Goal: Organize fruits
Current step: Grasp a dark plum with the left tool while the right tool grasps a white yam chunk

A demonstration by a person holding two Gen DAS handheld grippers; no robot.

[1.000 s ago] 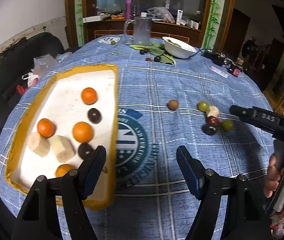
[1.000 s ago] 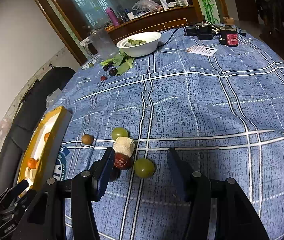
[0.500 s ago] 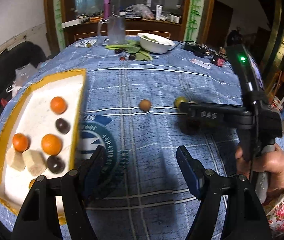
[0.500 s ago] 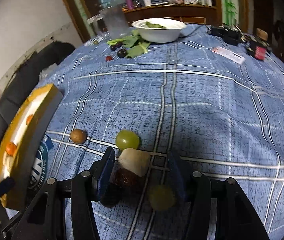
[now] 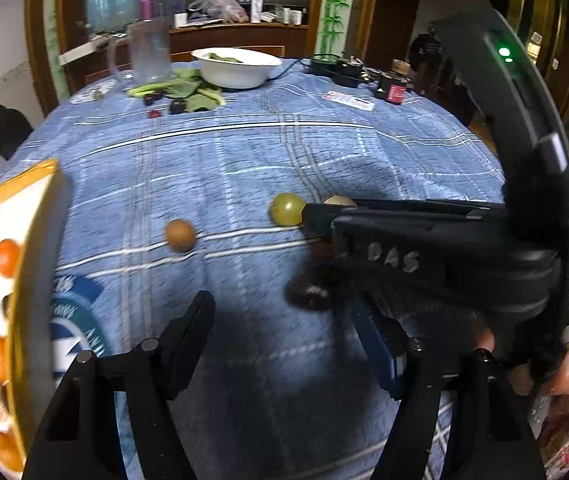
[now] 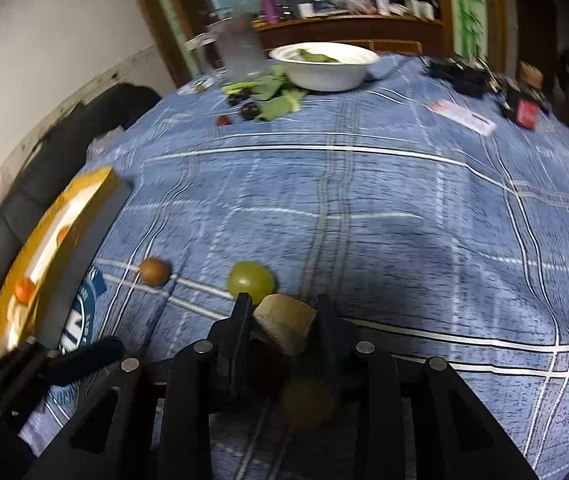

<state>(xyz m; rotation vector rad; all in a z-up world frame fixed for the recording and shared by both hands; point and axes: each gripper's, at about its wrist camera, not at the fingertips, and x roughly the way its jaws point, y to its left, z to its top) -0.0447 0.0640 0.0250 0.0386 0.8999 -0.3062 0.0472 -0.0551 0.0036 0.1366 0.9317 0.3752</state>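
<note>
A: What is changed since half a second ago?

B: Your right gripper (image 6: 284, 322) has come down over the cluster. Before, its jaws stood spread around the pale fruit chunk (image 6: 284, 322); now they are pinching it from both sides. Your left gripper (image 5: 284, 328) has moved nearer to the loose fruits, and the yellow tray (image 5: 24, 280) has slid to the left edge of its view. Its jaws stay spread, with nothing between them.

A: And where is the chunk?

B: On the desk (image 6: 404, 200), low between the jaws, just behind the green grape (image 6: 251, 280).

A: Count the loose fruits for me.

B: In the right wrist view I count one chunk, two green grapes (the second one (image 6: 308, 400) is blurred under the gripper), and one brown round fruit (image 6: 155, 271) to the left, apart from the others. The left wrist view shows also one dark fruit (image 5: 312, 292) beside your right gripper. A reddish shape under the chunk is too dark to name.

A: And in the tray?

B: Some orange fruits (image 5: 6, 258), but the rim cuts them, so I cannot count them surely.
</note>
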